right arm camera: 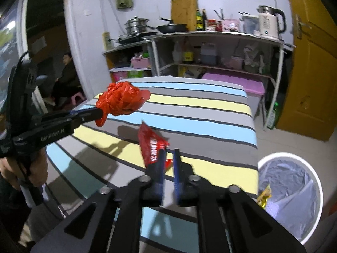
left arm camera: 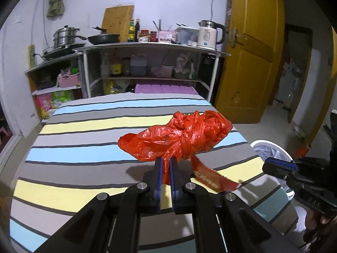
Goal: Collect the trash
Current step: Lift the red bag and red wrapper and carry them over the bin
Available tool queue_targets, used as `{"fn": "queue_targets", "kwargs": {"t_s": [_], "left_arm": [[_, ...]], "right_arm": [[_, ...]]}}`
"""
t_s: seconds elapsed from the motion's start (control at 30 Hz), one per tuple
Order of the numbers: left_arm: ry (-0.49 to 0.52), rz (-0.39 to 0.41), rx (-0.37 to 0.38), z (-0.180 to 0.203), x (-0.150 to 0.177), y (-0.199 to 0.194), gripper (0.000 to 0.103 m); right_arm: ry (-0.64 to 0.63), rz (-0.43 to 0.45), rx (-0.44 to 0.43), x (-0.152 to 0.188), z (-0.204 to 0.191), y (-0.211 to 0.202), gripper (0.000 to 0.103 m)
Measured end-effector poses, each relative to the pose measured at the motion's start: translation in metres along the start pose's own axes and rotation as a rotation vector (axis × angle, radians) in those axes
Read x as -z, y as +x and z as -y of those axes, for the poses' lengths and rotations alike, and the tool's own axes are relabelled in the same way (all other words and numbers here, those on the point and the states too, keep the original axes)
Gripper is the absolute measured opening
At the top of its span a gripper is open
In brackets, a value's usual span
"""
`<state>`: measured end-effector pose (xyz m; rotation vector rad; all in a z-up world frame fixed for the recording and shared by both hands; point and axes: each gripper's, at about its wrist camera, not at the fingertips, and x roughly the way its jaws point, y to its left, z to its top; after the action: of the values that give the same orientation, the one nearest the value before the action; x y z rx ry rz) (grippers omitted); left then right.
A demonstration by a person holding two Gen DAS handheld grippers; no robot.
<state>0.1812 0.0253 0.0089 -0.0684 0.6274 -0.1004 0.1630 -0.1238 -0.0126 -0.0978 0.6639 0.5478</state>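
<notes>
My left gripper [left arm camera: 166, 162] has its jaws pinched on a knotted red plastic bag [left arm camera: 179, 136], held in the air above the striped bed [left arm camera: 84, 151]. My right gripper [right arm camera: 169, 155] has its jaws nearly together, and the red snack wrapper [right arm camera: 150, 145] seems caught only by a corner at one fingertip. That thin hold could slip as I swing toward the lined white bin [right arm camera: 294, 191] on the floor beside the bed's right edge, dropping the wrapper short.
</notes>
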Motion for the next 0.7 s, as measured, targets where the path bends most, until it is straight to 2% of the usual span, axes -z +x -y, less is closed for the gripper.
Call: {"fn": "queue_targets", "kwargs": {"t_s": [0.07, 0.2, 0.33, 0.53, 0.6, 0.7], "left_arm": [[-0.012, -0.002, -0.014, -0.006, 0.002, -0.002, 0.006], [-0.039, -0.008, -0.034, -0.023, 0.006, -0.002, 0.006], [-0.052, -0.015, -0.039, -0.034, 0.01, 0.001, 0.006], [-0.058, -0.031, -0.027, -0.04, 0.014, 0.012, 0.006], [-0.059, -0.036, -0.022, -0.041, 0.015, 0.015, 0.006], [-0.062, -0.04, -0.015, -0.04, 0.017, 0.018, 0.006]], "right_arm": [[-0.024, -0.012, -0.008, 0.001, -0.005, 0.007, 0.041], [-0.053, -0.048, -0.044, -0.002, -0.014, 0.029, 0.041], [-0.081, -0.116, -0.037, 0.001, -0.017, 0.058, 0.041], [-0.024, -0.211, -0.058, 0.006, -0.004, 0.09, 0.041], [-0.01, -0.218, -0.048, 0.006, 0.001, 0.092, 0.02], [-0.017, -0.209, -0.04, 0.007, 0.0, 0.088, 0.018]]}}
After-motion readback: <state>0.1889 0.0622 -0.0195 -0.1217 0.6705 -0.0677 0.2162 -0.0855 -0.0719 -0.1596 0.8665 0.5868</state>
